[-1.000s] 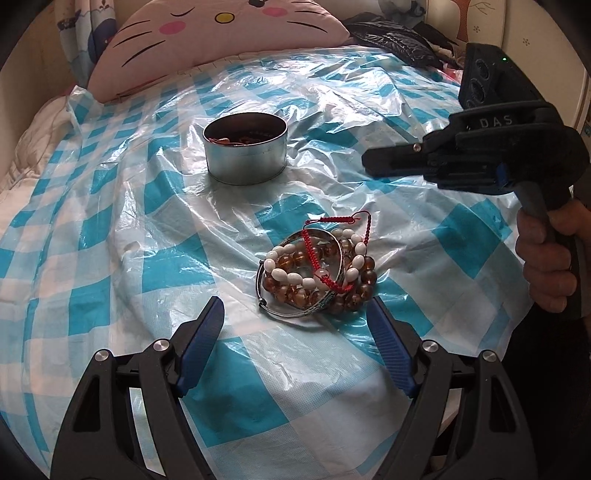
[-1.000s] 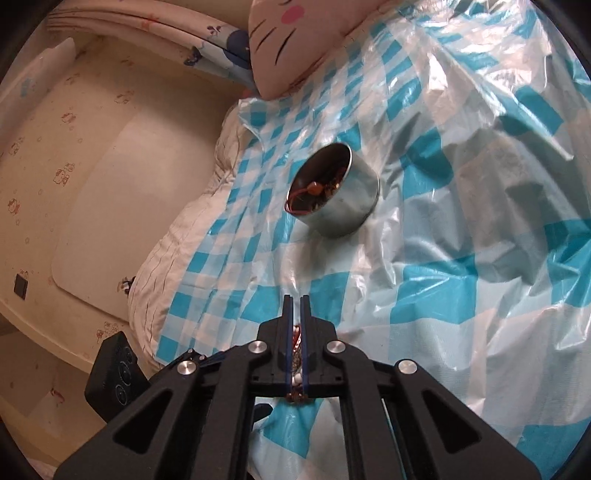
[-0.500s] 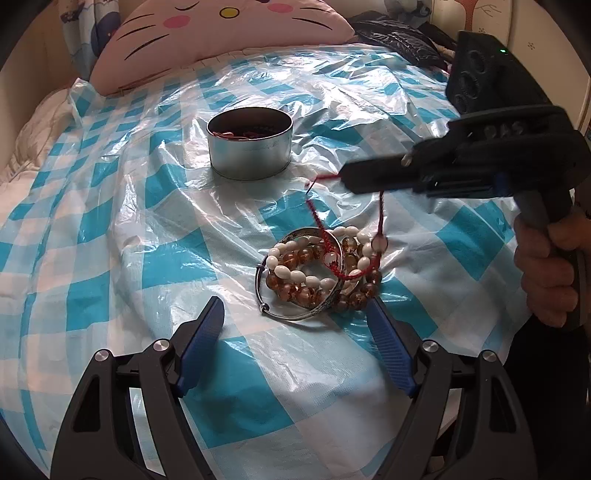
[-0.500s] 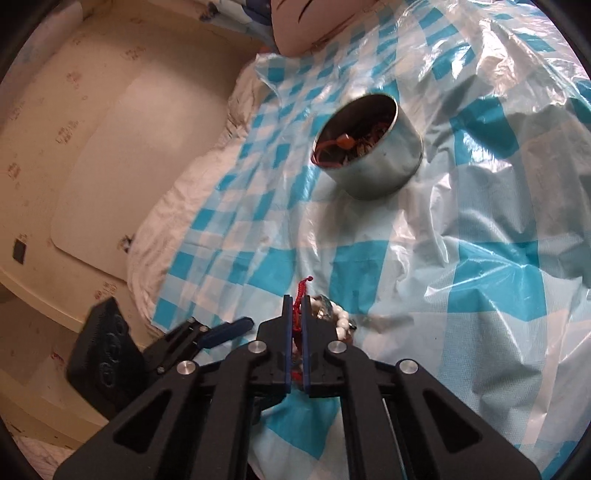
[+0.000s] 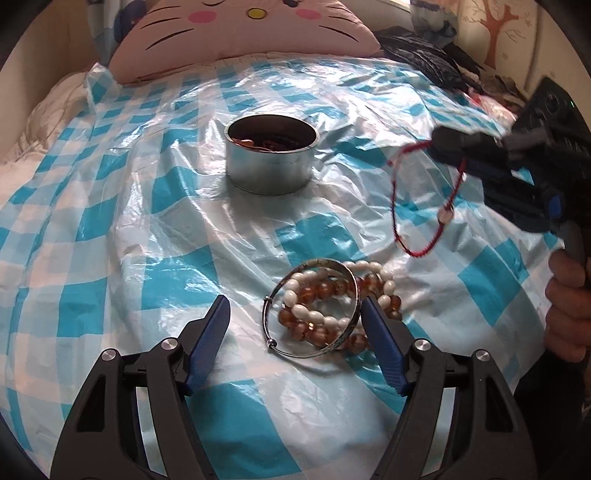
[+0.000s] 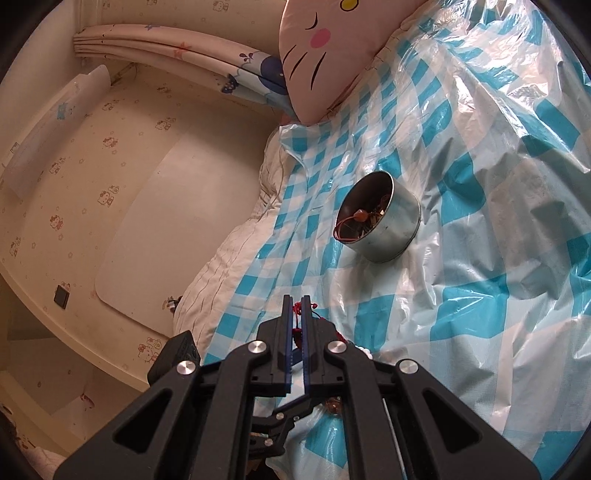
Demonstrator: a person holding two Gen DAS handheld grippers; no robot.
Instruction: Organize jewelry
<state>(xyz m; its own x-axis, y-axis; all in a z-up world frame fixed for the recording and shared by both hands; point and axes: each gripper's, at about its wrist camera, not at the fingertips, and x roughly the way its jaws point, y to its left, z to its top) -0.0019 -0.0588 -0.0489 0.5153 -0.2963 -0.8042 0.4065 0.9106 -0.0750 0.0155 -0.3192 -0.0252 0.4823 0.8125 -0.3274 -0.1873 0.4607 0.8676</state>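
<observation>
A pile of bracelets (image 5: 325, 295), white and amber beads ringed by a silver bangle (image 5: 269, 317), lies on the checked sheet. My left gripper (image 5: 295, 319) hovers low over it with the jaws closing. The bangle's left part sits between the fingers, and the right finger (image 5: 376, 328) is at the pile's edge. My right gripper (image 5: 443, 142) is shut on a red string bracelet (image 5: 397, 225), which hangs in the air right of the round metal tin (image 5: 271, 170). In the right wrist view red cord (image 6: 313, 306) shows at the shut gripper (image 6: 295, 301), and the tin (image 6: 391, 236) holds jewelry.
A blue-and-white checked plastic sheet (image 5: 110, 206) covers the bed. A pink cat-face pillow (image 5: 243, 33) lies at the head and dark clothes (image 5: 424, 55) at the far right. A person's hand (image 5: 565, 306) grips the right tool. The bed's left edge (image 6: 221, 266) drops to a cream panel.
The right gripper has lifted the red string bracelet off the pile, up and to the right. The left gripper has moved closer to the pile and its jaws have narrowed a little.
</observation>
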